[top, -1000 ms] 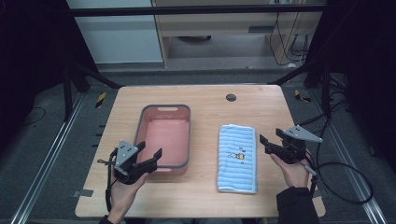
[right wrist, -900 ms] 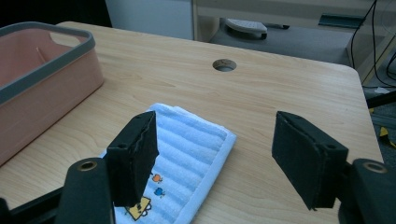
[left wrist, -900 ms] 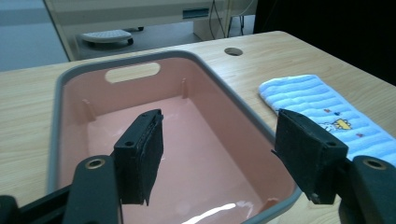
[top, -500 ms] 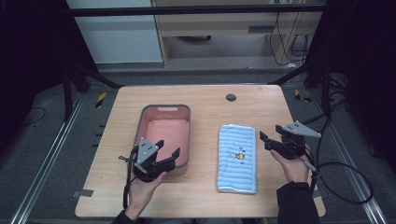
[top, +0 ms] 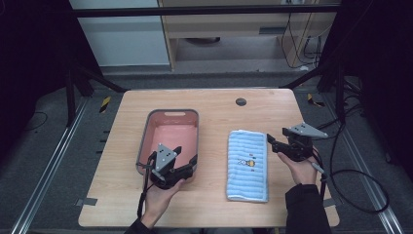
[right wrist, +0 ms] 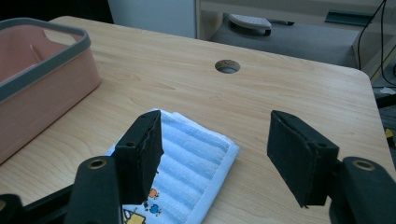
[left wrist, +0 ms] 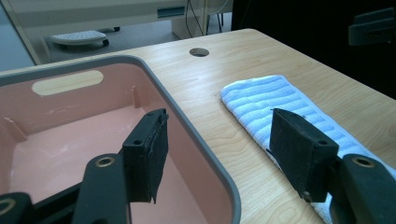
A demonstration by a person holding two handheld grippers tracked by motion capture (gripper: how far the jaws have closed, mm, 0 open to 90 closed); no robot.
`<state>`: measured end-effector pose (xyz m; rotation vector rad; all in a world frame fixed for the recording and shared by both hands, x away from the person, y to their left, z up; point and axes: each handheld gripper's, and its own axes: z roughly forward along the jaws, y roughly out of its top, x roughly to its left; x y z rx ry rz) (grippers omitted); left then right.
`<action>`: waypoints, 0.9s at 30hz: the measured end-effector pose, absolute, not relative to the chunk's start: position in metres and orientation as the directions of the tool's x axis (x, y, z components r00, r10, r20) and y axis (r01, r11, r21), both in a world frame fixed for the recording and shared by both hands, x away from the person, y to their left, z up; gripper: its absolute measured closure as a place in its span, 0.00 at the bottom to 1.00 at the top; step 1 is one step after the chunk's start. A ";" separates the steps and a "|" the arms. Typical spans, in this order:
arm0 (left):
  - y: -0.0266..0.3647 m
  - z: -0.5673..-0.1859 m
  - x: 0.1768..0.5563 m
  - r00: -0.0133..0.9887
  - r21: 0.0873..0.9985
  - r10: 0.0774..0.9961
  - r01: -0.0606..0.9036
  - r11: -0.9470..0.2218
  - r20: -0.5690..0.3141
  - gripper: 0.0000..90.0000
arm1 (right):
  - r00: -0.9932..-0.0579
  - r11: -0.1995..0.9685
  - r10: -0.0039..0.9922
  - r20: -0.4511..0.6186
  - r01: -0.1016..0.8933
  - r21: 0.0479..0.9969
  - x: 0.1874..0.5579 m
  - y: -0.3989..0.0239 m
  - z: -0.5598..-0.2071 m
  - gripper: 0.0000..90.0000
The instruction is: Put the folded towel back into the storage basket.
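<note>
Blue towel [top: 248, 165] flat on table [top: 219, 105], between pink bin [top: 170, 139] and right gripper [top: 273, 143]; just beside that gripper, untouched. Both grippers' jaws apart, lately narrowing, nothing between; left gripper [top: 187, 163] over bin's near rim.

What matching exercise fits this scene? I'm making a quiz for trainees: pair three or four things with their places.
Things:
1. basin
2. towel
3. left gripper
4. right gripper

Places:
a. at the towel's far right corner, jaws open
b. flat on the table's right half
c. over the basin's near end, jaws open
d. on the table's left half

Pairs: 1-d, 2-b, 3-c, 4-a
</note>
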<state>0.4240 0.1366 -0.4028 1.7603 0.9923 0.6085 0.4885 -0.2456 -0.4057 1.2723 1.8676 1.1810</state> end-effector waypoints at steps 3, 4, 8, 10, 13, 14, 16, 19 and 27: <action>0.131 -0.405 0.425 0.545 0.919 0.837 0.348 -0.185 -0.038 0.42 | -0.375 0.153 0.927 0.015 0.414 0.897 0.493 -0.244 -0.407 0.40; 0.129 -0.406 0.425 0.547 0.918 0.836 0.350 -0.186 -0.039 0.42 | -0.376 0.155 0.927 0.014 0.417 0.896 0.494 -0.244 -0.407 0.41; 0.121 -0.409 0.426 0.556 0.916 0.831 0.349 -0.198 -0.032 0.42 | -0.374 0.165 0.927 0.005 0.419 0.893 0.497 -0.244 -0.409 0.42; 0.115 -0.412 0.426 0.563 0.913 0.826 0.351 -0.206 -0.030 0.42 | -0.373 0.159 0.928 0.010 0.420 0.894 0.499 -0.244 -0.410 0.42; 0.106 -0.416 0.427 0.574 0.908 0.818 0.356 -0.220 -0.027 0.43 | -0.371 0.156 0.929 0.012 0.421 0.894 0.504 -0.245 -0.413 0.43; 0.106 -0.416 0.427 0.574 0.908 0.818 0.356 -0.220 -0.027 0.43 | -0.371 0.156 0.929 0.012 0.421 0.894 0.504 -0.245 -0.413 0.43; 0.098 -0.420 0.428 0.582 0.906 0.813 0.357 -0.229 -0.024 0.43 | -0.371 0.161 0.929 0.011 0.428 0.889 0.507 -0.245 -0.415 0.43; 0.091 -0.423 0.428 0.591 0.903 0.807 0.361 -0.233 -0.027 0.43 | -0.370 0.163 0.929 0.008 0.430 0.888 0.510 -0.244 -0.418 0.43; 0.077 -0.430 0.428 0.611 0.898 0.791 0.364 -0.248 -0.029 0.45 | -0.370 0.155 0.929 0.024 0.445 0.882 0.517 -0.243 -0.424 0.42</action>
